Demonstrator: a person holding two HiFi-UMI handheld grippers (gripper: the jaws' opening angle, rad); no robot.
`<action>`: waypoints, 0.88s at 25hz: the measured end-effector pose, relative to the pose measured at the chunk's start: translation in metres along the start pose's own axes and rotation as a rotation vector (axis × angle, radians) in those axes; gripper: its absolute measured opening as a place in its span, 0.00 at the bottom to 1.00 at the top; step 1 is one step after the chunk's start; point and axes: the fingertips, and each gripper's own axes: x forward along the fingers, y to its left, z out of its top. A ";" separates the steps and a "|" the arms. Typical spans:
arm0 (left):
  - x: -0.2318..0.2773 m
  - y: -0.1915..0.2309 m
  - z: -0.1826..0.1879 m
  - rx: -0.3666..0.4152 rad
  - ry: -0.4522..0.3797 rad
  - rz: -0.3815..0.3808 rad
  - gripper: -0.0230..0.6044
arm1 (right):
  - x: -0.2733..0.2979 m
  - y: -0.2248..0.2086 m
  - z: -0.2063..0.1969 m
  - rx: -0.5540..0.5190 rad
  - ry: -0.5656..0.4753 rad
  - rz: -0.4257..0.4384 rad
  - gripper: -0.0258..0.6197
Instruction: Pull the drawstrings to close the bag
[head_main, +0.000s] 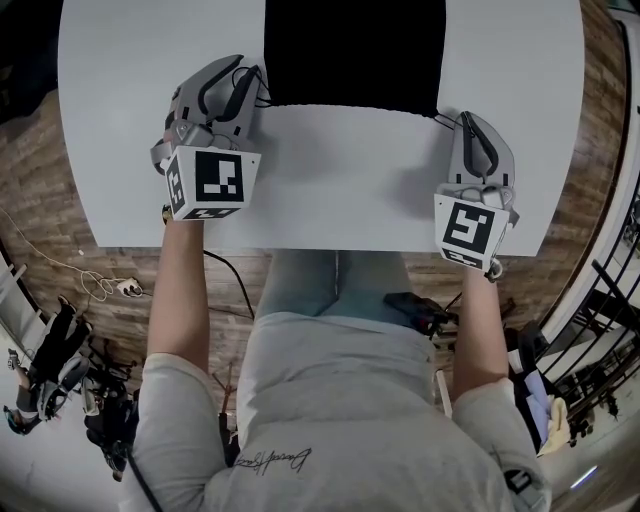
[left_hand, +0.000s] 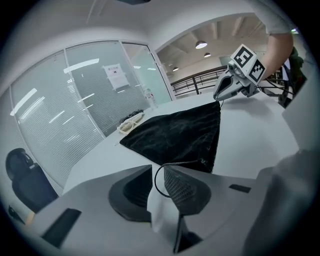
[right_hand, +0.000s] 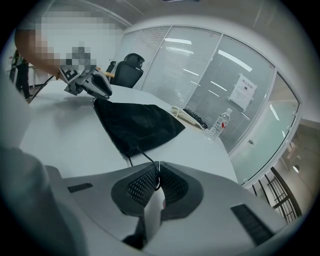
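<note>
Currently: right jaws on cord, left jaws not gripping yet

Black bag (head_main: 355, 50) lies flat on the white worktop (head_main: 340, 180), toward its far side. 1 cord leaves each of the 2 near corners. Near edge of the bag is straight and full width, so not cinched.

Positions: the left gripper (left_hand: 159, 169) is at the near-left corner and the right gripper (right_hand: 158, 164) at the near-right corner. Both are angled down toward the bag.

Left side: jaws apart, with a clear gap between the pads. The left drawstring (left_hand: 155, 181) comes off the bag corner, crosses the tip of 1 jaw and hangs as a loop inside the gap. Pads are not pressing on it.

Right side: jaws together at the tips, clamped on the right drawstring (right_hand: 146, 156). That cord runs a short, nearly straight line from the bag corner into the pinch. A small bit of loop shows between the pads behind the tips.

Also in view: a water bottle (right_hand: 220, 124) stands at the worktop's far edge, well apart from the bag. An office chair (right_hand: 127, 70) sits beyond the worktop by the glass wall.
</note>
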 end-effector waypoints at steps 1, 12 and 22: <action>0.000 0.002 0.001 -0.002 -0.004 0.019 0.15 | -0.001 0.000 -0.001 0.000 0.000 0.000 0.08; -0.009 0.041 0.005 -0.199 -0.097 0.170 0.07 | 0.002 -0.002 0.003 0.014 0.006 -0.021 0.08; -0.027 0.066 0.028 -0.481 -0.192 0.268 0.06 | -0.005 -0.025 0.022 0.112 -0.032 -0.064 0.08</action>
